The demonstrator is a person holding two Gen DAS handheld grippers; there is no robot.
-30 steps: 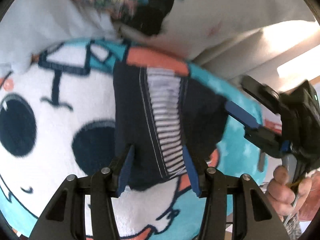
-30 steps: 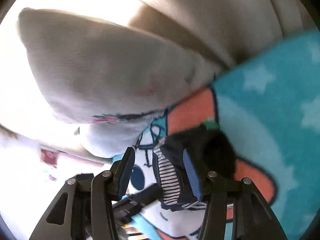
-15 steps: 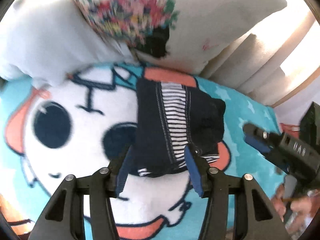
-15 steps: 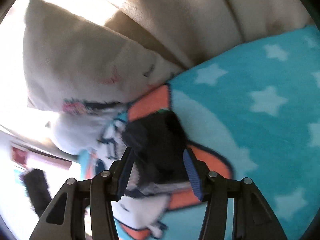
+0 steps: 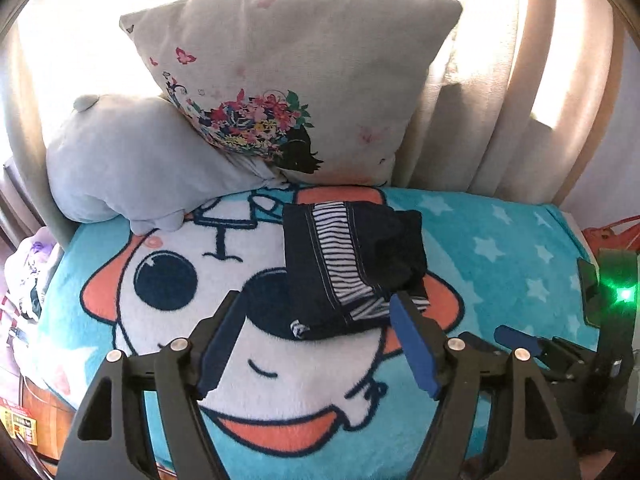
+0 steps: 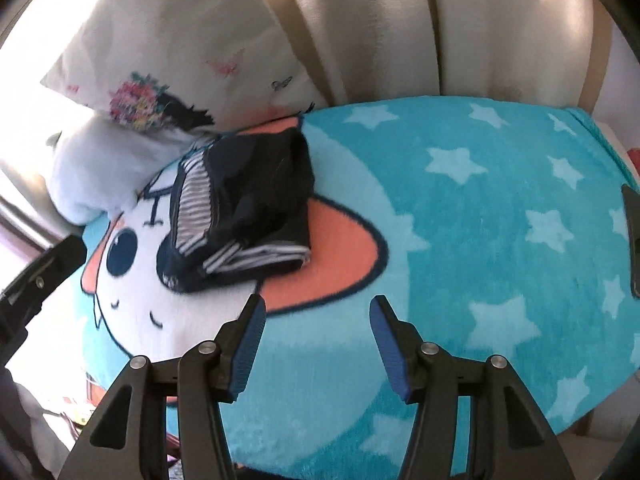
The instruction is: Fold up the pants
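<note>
Both views were lit by strong daylight from behind the curtains (image 5: 500,92), which were blown out to near white along the top and upper left. Glare washed over the upper edge of the floral pillow (image 5: 304,68) and bleached its left side in the right wrist view (image 6: 168,40). The blanket (image 5: 500,248) was evenly and brightly lit, with soft shadows cast beneath the folded pants (image 5: 352,268). Heavy fisheye bending and dark vignetted corners were seen at the edges. The right wrist view was slightly softened by motion blur; a green lamp glow (image 5: 624,294) flared at the right.
</note>
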